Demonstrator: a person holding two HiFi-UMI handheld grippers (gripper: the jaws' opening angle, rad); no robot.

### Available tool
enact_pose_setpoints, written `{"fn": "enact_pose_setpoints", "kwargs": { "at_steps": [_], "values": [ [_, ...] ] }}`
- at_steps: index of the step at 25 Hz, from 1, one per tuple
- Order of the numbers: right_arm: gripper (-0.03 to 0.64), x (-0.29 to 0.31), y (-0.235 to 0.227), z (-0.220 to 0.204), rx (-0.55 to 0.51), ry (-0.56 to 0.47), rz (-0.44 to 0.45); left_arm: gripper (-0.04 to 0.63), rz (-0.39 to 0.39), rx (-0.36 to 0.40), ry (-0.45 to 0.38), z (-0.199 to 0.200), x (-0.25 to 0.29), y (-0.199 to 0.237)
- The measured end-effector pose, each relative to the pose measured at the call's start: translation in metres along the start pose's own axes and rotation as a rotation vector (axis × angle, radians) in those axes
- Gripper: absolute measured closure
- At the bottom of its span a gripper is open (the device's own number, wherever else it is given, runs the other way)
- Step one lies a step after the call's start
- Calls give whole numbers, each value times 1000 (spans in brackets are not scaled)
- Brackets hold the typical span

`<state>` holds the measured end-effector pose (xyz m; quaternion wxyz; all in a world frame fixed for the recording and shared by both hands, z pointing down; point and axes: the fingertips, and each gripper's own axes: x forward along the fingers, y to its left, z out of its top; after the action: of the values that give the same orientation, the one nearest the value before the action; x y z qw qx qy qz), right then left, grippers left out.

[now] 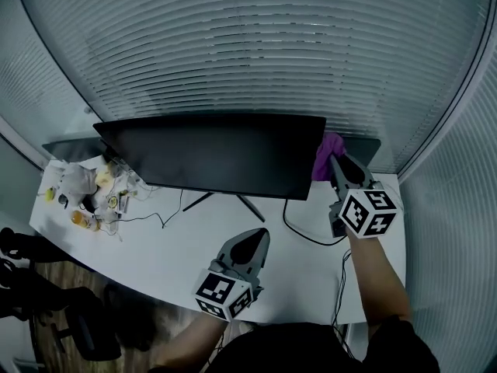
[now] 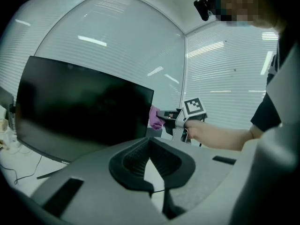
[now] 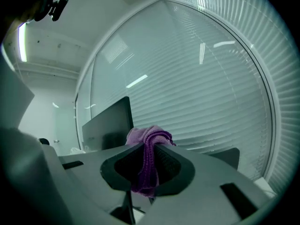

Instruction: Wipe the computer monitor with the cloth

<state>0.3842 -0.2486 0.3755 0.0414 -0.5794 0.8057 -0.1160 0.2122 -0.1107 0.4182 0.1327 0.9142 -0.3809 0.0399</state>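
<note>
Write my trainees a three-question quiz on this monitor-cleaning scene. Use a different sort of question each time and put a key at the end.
1. True or false: the right gripper is shut on the purple cloth.
2. Multiple choice: in the head view, where is the cloth relative to the monitor?
A. by its right end
B. by its left end
C. draped over the middle of its top edge
3. Fill in the missing word: the monitor's screen is ____, with no image on it.

Key: 1 true; 2 A; 3 dark.
</note>
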Motion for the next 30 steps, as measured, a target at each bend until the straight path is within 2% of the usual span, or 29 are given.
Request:
{"fn": "enact_pose_setpoints", "kwargs": {
  "at_steps": [19,30],
  "values": [
    [541,9,-29,-151,84,266,-27,591,80,-57,66,-44,0,15],
    [541,5,-43,-231,171,407,-40,591,129,-96,112,-73,7,27]
  ]
}}
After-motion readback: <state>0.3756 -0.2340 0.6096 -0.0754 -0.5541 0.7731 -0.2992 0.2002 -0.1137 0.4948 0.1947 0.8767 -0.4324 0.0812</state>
